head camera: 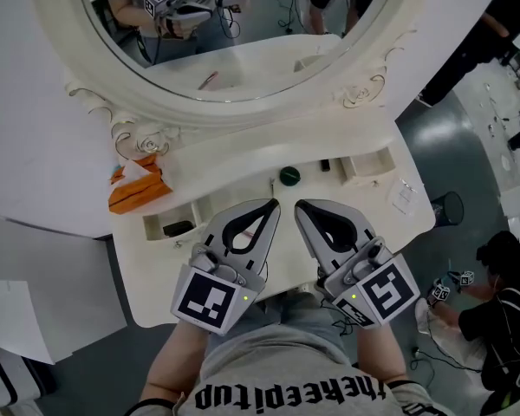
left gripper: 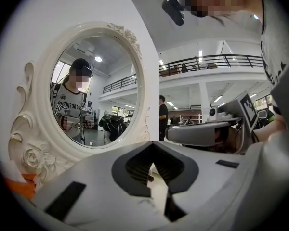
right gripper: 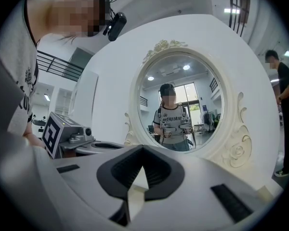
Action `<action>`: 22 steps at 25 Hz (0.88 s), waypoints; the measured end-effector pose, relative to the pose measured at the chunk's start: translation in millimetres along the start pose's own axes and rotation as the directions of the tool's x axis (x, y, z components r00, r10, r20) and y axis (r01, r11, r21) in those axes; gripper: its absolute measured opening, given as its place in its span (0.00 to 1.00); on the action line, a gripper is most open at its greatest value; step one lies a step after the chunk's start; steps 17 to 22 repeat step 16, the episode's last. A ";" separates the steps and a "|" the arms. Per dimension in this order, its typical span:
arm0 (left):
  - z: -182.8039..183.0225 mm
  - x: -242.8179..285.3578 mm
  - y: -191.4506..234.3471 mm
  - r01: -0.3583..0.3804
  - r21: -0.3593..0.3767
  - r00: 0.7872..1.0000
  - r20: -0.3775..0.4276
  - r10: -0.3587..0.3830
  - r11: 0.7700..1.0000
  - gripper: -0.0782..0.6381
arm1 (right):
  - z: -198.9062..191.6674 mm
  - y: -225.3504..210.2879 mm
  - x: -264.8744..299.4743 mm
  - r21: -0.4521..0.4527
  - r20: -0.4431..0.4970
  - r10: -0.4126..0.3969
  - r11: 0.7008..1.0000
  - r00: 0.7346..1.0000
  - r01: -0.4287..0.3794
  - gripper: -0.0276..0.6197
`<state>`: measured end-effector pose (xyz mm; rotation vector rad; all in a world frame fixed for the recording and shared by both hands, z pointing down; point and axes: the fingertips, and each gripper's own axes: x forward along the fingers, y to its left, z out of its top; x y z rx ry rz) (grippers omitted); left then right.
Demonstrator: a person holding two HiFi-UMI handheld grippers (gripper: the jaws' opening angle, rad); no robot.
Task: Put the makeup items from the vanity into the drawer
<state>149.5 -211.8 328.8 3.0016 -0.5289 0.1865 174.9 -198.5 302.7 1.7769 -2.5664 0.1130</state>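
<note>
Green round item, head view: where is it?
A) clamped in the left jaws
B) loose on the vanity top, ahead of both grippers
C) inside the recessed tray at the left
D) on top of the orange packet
B: the green round item lies on the vanity top, just beyond the closed tips of the left gripper and the right gripper, touching neither.

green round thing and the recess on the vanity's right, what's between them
A small dark item lies on the vanity top between them, seen in the head view.
</note>
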 end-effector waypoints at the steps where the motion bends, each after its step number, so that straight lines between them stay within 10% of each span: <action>1: 0.4 0.6 -0.9 0.000 0.000 1.000 0.000 0.000 1.000 0.15 | 0.4 -0.6 -0.9 0.000 0.001 0.000 1.000 1.000 0.000 0.06; 22: 0.7 3.9 -10.1 0.007 0.002 1.000 0.000 -0.007 1.000 0.16 | 0.2 -2.7 -7.5 0.000 0.002 -0.001 1.000 1.000 0.001 0.06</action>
